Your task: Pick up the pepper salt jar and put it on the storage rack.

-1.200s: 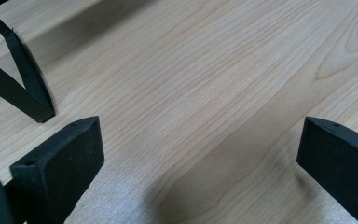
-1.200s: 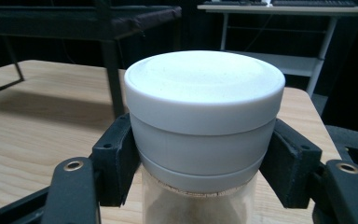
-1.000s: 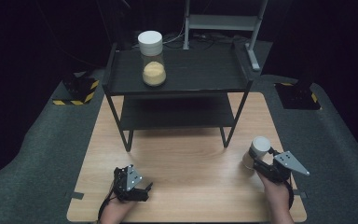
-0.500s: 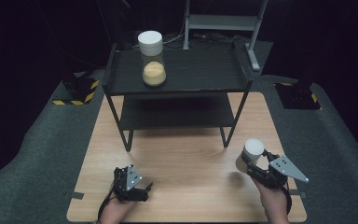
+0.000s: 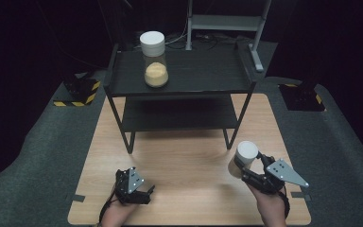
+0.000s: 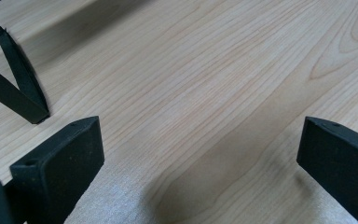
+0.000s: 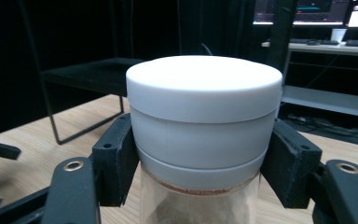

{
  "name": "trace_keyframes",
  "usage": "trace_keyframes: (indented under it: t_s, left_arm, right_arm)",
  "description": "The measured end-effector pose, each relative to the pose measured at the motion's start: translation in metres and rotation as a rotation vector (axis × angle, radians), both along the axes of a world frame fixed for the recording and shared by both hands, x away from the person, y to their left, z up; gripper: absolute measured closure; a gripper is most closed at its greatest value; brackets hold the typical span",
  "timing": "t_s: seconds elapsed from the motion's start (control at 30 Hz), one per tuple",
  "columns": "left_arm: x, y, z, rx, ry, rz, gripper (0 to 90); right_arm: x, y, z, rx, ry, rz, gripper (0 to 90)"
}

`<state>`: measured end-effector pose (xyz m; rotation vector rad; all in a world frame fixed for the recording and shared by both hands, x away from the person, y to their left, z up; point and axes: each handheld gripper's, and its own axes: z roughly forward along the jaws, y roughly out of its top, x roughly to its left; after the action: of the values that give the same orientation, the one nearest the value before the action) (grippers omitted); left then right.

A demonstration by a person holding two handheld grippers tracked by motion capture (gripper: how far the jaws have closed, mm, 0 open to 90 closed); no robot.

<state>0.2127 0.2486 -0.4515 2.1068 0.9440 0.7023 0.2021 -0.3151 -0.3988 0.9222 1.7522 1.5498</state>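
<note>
A clear jar (image 5: 244,159) with a white lid is clamped just under the lid by my right gripper (image 5: 244,166), over the right front part of the wooden table (image 5: 189,156). In the right gripper view the jar (image 7: 204,140) stands upright between the two pads and holds brownish contents; the right gripper (image 7: 204,163) is shut on it. My left gripper (image 5: 146,191) rests low at the table's front left. In its own view the left gripper (image 6: 200,149) is open over bare wood. A second white-lidded jar (image 5: 154,59), holding yellow powder, stands on the top of the black two-tier rack (image 5: 198,75).
The rack spans the far half of the table, and one of its legs (image 6: 18,88) stands close to my left gripper. A yellow-and-black striped base (image 5: 78,92) sits on the floor at left, a black base (image 5: 302,97) at right. A metal shelf (image 5: 227,21) stands behind the rack.
My right gripper has carried the jar leftward and up, away from the table's right edge. The left gripper has stayed put.
</note>
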Motion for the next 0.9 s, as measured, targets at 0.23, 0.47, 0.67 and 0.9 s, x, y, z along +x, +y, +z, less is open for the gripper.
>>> trace_keyframes:
  t_s: [0.23,0.47,0.67,0.9]
  left_arm:
    - [0.001,0.002,0.0,-0.009,0.002,-0.001,0.9]
    - [0.001,0.003,0.0,-0.015,0.004,-0.002,0.9]
    - [0.001,0.003,0.0,-0.016,0.007,-0.004,0.9]
    - [0.002,0.004,0.0,-0.017,0.009,-0.008,0.9]
  right_arm:
    - [0.003,0.009,0.006,0.01,0.002,0.026,34.3]
    - [0.006,0.02,0.014,0.016,-0.005,0.058,34.3]
    - [0.009,0.03,0.023,0.02,-0.02,0.076,34.3]
    - [0.013,0.038,0.037,0.026,-0.036,0.092,34.3]
